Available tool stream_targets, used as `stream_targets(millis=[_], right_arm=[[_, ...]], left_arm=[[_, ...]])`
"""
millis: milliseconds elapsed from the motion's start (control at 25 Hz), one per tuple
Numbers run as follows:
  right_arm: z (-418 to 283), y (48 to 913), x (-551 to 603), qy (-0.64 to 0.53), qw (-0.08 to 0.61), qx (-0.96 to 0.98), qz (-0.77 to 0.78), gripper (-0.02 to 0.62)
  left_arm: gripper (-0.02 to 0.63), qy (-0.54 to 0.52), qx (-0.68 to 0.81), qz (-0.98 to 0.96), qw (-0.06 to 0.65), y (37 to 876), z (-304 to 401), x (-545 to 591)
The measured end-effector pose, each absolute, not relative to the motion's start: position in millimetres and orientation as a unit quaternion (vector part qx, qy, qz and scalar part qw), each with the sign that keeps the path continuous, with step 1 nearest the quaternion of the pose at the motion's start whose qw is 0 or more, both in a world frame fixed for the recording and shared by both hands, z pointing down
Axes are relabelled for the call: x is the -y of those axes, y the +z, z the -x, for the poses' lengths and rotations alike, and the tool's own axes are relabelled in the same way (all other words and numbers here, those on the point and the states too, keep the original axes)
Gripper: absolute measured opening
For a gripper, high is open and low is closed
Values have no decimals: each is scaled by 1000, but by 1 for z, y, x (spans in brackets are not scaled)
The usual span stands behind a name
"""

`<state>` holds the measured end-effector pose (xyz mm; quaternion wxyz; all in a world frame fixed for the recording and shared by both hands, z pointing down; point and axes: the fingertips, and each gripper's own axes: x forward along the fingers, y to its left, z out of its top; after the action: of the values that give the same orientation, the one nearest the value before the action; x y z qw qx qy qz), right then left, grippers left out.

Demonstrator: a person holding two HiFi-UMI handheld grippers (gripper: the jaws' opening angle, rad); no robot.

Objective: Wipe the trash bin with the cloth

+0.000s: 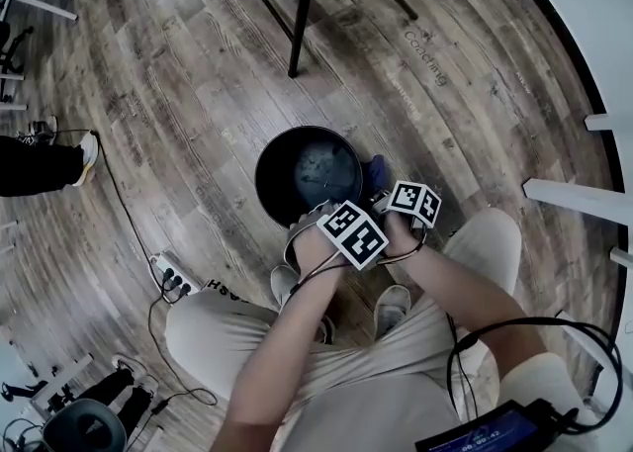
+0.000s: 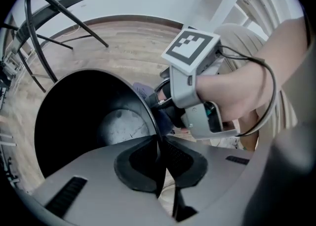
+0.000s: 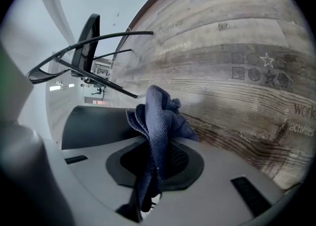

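The black round trash bin [image 1: 307, 171] stands on the wooden floor just in front of my feet. My left gripper [image 2: 160, 159] points steeply down and is shut on the bin's thin near rim [image 2: 148, 109], which runs between its pads. In the head view this left gripper [image 1: 324, 215] sits at the bin's near edge under its marker cube. The right gripper [image 3: 155, 165] is shut on a dark blue cloth [image 3: 159, 116] that bunches up above the jaws. It hangs beside the bin's outer right wall [image 3: 94, 123]. From above, the cloth [image 1: 375, 172] shows at the bin's right side.
Black chair legs [image 1: 297, 25] stand beyond the bin. A white power strip [image 1: 172, 275] with a cable lies on the floor to the left. My shoes [image 1: 392, 308] are right behind the bin. White shelving [image 1: 579, 198] stands at the right, and another person's shoe [image 1: 87, 157] is at the far left.
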<state>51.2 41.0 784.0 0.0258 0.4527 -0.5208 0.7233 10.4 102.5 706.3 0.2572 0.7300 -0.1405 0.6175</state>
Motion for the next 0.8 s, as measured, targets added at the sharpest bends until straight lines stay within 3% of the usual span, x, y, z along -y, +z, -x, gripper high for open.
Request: stream_targets(millis=[160,480,800], right_arm=[[-52,822,-42,721,68,518,-455,55],[-50,885,-48,726,116,515,-441,55],[-51,890,-46,697,177,542,-435,55]], left_arm=[[29,594,141,-737,291,706,-12,-102],[29,594,140,-740,283,707,-13,-101],[31,579,135,-745,302,711,-14,-100]])
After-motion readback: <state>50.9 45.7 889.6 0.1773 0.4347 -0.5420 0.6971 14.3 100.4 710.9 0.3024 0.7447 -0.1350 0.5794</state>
